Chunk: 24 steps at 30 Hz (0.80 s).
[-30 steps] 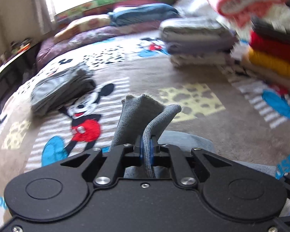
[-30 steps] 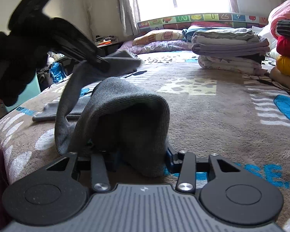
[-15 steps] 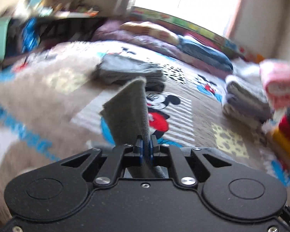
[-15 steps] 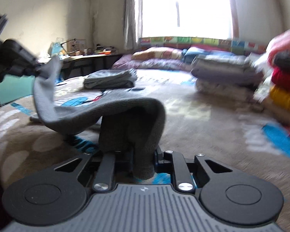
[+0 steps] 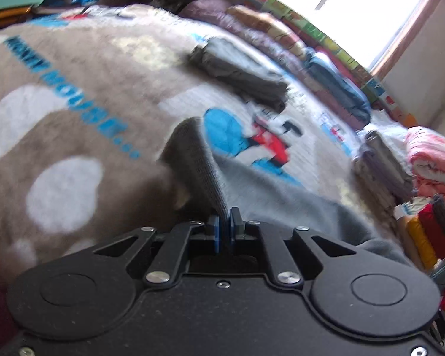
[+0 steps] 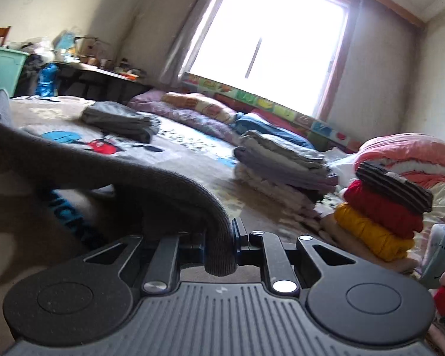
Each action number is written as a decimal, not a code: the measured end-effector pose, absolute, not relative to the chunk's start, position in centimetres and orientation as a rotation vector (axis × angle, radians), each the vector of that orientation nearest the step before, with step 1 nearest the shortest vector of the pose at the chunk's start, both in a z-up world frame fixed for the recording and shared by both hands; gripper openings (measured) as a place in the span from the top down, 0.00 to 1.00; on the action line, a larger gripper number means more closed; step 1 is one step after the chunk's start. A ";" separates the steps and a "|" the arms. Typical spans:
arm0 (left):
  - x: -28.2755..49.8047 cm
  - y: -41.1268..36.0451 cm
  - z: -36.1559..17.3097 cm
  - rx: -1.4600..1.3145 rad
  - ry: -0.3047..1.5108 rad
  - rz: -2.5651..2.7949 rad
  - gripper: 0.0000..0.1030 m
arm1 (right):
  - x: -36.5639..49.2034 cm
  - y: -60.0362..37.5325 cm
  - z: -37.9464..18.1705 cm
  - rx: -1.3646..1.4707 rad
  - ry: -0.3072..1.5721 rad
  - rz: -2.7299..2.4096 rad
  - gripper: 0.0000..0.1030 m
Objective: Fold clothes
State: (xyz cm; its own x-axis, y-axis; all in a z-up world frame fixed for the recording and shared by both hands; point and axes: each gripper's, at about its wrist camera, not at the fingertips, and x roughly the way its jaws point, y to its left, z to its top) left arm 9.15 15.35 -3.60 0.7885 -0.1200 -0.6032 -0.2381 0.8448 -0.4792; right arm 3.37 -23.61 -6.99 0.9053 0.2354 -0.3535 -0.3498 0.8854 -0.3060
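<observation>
The grey knit garment (image 5: 192, 160) hangs above the bed, held at two places. The left gripper (image 5: 225, 225) is clamped on one ribbed edge, its blue pads pressed together with the cloth pinched between them; the fabric rises from the jaws and folds over to the left. The right gripper (image 6: 233, 247) is clamped on another thick rolled edge of the same garment (image 6: 109, 172), which arches up from the jaws and stretches away to the left edge of the right wrist view. More of the grey cloth lies slack below and to the right of the left gripper.

Beneath the garment lies the bed's brown blanket (image 5: 74, 95), printed with a cartoon mouse, white patches and blue lettering. A folded dark grey pile (image 6: 118, 120) rests on the blanket further back, well apart from both grippers. A taller stack of folded grey and lilac cloth (image 6: 281, 163) stands to the right, and beside it a stack of yellow, red and striped items (image 6: 382, 210). Pillows (image 6: 198, 106) line the far side under the bright window (image 6: 267, 44). A cluttered desk (image 6: 98, 74) stands at the far left wall.
</observation>
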 end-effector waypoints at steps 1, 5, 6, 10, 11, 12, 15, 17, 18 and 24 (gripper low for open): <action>8.8 15.6 -3.9 -0.578 0.682 0.076 0.95 | 3.0 -23.4 -7.1 -0.390 0.323 0.321 0.82; 7.8 16.9 -5.0 -0.619 0.745 0.115 0.93 | 1.7 -22.7 -7.5 -0.454 0.356 0.366 0.81; 7.5 17.2 -4.8 -0.627 0.741 0.128 0.93 | 1.4 -22.5 -7.6 -0.470 0.365 0.378 0.81; 6.5 18.0 -3.2 -0.591 0.687 0.192 0.77 | 0.4 -21.4 -7.8 -0.527 0.412 0.441 0.69; 6.3 18.1 -2.6 -0.578 0.667 0.197 0.75 | 0.1 -21.0 -7.8 -0.540 0.425 0.458 0.62; 6.0 18.3 -2.1 -0.566 0.647 0.202 0.75 | -0.1 -20.7 -7.8 -0.554 0.439 0.475 0.59; 6.1 18.3 -0.8 -0.559 0.610 0.175 0.66 | -0.8 -21.1 -7.0 -0.534 0.458 0.515 0.51; 6.7 18.0 -0.1 -0.556 0.600 0.142 0.51 | -1.5 -22.0 -6.3 -0.480 0.462 0.549 0.50; 7.1 17.8 0.1 -0.554 0.597 0.133 0.51 | -1.5 -22.7 -5.8 -0.427 0.453 0.559 0.50; 12.5 17.7 -0.1 -0.593 0.648 0.110 0.51 | -0.8 -26.9 -2.5 -0.072 0.397 0.591 0.43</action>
